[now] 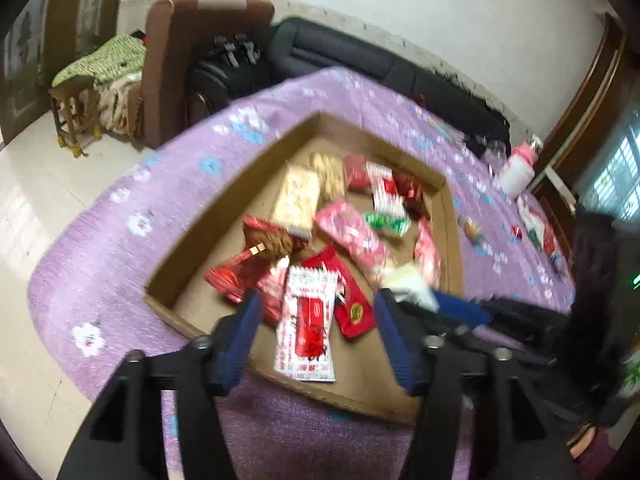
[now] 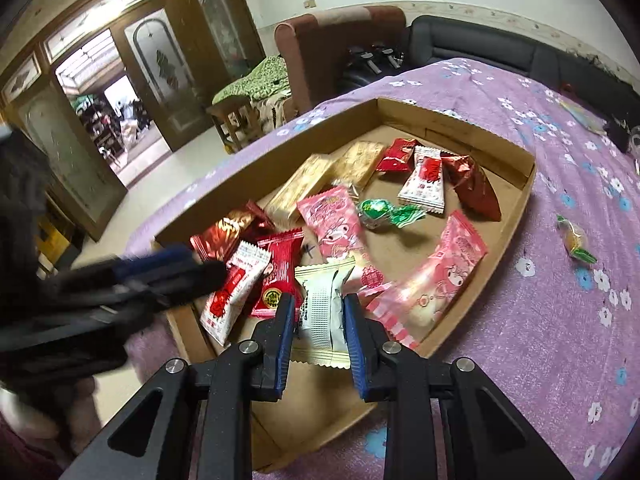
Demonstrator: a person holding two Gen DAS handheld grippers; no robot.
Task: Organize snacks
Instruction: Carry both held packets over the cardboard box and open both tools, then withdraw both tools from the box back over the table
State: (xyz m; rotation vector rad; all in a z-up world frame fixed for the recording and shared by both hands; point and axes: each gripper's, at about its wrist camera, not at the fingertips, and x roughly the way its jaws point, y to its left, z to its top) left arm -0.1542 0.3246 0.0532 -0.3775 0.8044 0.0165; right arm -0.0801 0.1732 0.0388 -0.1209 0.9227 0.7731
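Right gripper (image 2: 318, 322): I have it clamped on a cream-white snack packet (image 2: 323, 312), pads pressing both long sides; the packet hangs over the near end of the cardboard tray (image 2: 524, 204), not yet let go.

Left gripper (image 1: 316, 332): jaws spread, nothing between the pads; I cannot say it touches anything; below it lies a white-and-red packet (image 1: 306, 328) at about 6 o'clock in the tray, seen from the left wrist.

Left gripper seen from the right wrist: a blurred dark shape at 9 o'clock, just beside the red packets (image 2: 276, 276) at the tray's near-left end.

Tray contents: two gold bars (image 2: 316, 184) toward 11 o'clock; pink packets (image 2: 332, 224) near the middle and at 4 o'clock; a green-foil sweet (image 2: 384, 212) at centre; red and white packets toward 1 o'clock.

Stray piece: a yellow-and-green sweet (image 2: 574, 242) lies outside the tray at 3 o'clock on the purple cloth (image 2: 580, 360); I judge it unsorted.

Risk one: my two grippers are near each other over the same end of the tray; a hasty drop could knock one against the other.

Risk two: I grip the packet by its soft wrapper; too hard a squeeze could crush what is inside.

Risk three: released from here, the packet may land on the heap and slide, or catch the low tray wall.
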